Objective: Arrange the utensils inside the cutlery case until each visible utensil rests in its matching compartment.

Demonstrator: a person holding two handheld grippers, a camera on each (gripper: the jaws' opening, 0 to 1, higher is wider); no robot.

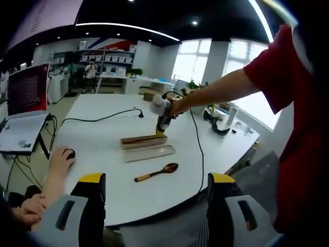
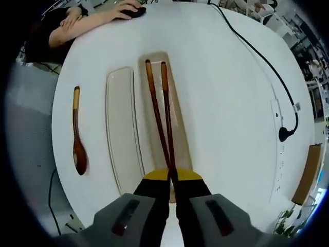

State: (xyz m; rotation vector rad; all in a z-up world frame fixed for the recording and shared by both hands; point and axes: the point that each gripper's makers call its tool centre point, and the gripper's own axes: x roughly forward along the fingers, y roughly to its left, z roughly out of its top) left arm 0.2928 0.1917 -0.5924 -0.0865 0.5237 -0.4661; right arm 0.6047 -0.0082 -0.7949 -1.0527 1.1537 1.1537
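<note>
white table (image 2: 226,103) | 1 case (image 2: 177,134), 1 lid (image 2: 123,134), 1 spoon (image 2: 77,134) | right tool (image 2: 170,177) grasping 2 chopsticks (image 2: 159,113) | left tool (image 1: 154,180) released

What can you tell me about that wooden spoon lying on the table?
The wooden spoon is dark reddish-brown with a glossy oval bowl and a slim handle ending in a paler tip. It lies flat on the white table, beside the pale case lid but apart from it. Nothing holds it.

chopsticks (image 2: 163,121): near ends hidden between jaws | case (image 2: 165,121): floor partly covered
</note>
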